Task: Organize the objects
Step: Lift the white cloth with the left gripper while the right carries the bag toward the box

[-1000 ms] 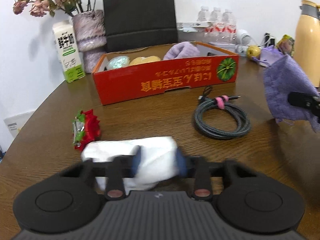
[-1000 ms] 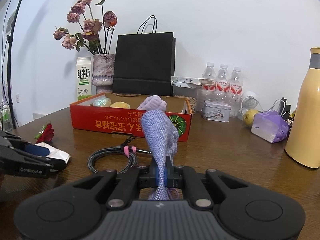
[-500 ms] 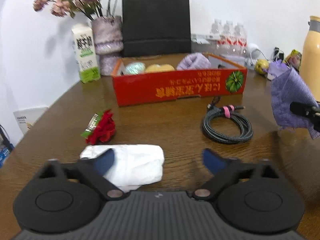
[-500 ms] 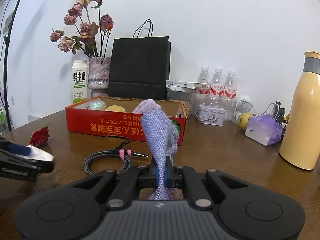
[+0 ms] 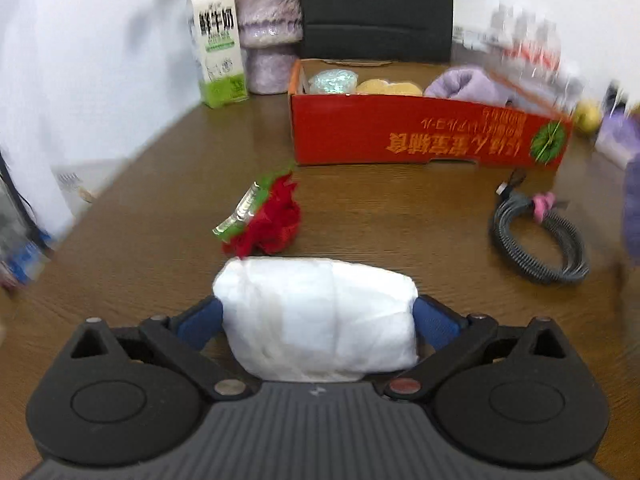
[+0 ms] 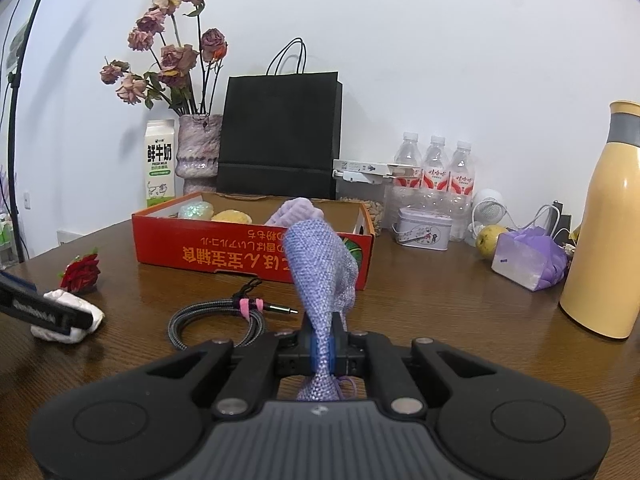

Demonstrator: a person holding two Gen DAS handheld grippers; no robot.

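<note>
My left gripper [image 5: 316,316] stands wide around a white wrapped packet [image 5: 316,312] on the brown table; its blue pads [image 5: 198,322] sit at the packet's two ends. Whether they press it is unclear. The packet also shows in the right wrist view [image 6: 72,318] under the left gripper. My right gripper [image 6: 322,350] is shut on a purple knitted cloth [image 6: 320,276], held above the table. A red cardboard box [image 5: 424,132] behind holds a purple towel [image 5: 464,86], a yellow item and a shiny pouch.
A red fabric rose [image 5: 272,216] lies just beyond the packet. A coiled grey cable [image 5: 536,236] lies to the right. A milk carton [image 5: 218,64], vase, black bag [image 6: 280,132], water bottles [image 6: 436,176], tin and yellow flask [image 6: 604,232] stand at the back and right.
My left gripper let go of the white packet, opened wide and drew back, then came forward again so the packet lies between its pads. The right gripper kept holding the cloth.
</note>
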